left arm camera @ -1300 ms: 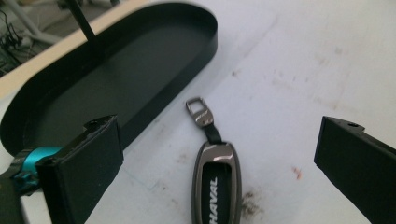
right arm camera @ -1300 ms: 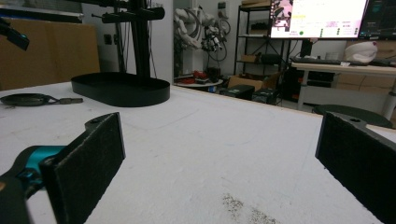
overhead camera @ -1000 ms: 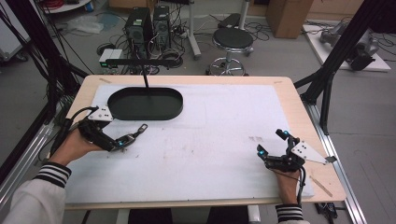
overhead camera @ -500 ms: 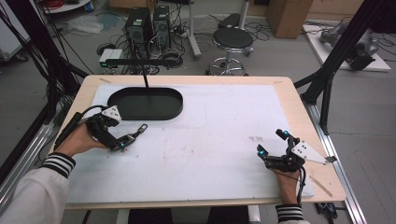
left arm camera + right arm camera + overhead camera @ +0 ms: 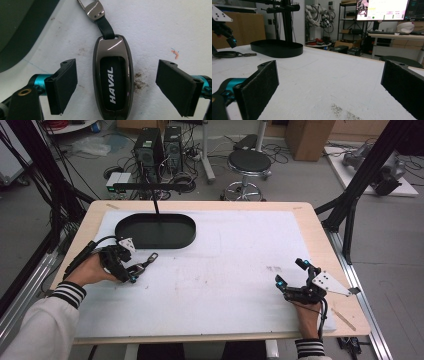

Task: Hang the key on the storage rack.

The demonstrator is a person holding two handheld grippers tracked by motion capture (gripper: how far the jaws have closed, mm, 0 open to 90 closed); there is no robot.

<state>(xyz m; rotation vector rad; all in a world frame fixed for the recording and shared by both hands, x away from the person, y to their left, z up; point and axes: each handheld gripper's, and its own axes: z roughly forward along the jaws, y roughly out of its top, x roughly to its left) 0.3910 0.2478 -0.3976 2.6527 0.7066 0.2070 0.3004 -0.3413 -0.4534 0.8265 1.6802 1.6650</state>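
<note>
The left tool (image 5: 116, 82) hangs released over a car key fob (image 5: 113, 77), its two black pads (image 5: 62, 85) standing wide on either side of the case and touching nothing. The key fob lies flat on the white counter (image 5: 240, 270) at the near left, just in front of the black oval tray (image 5: 156, 231). To grip it well, I would lower the tool straight down so the pads meet the two long flanks at mid-length, then close evenly; the glossy, rounded case looks likely to slip if pinched near an end. In the left gripper view its long axis runs straight along the tool's line of sight, with the strap and metal clip (image 5: 93, 8) pointing away; in the high view that end points right and slightly far. The right tool (image 5: 292, 277) rests released at the near right, well apart.
</note>
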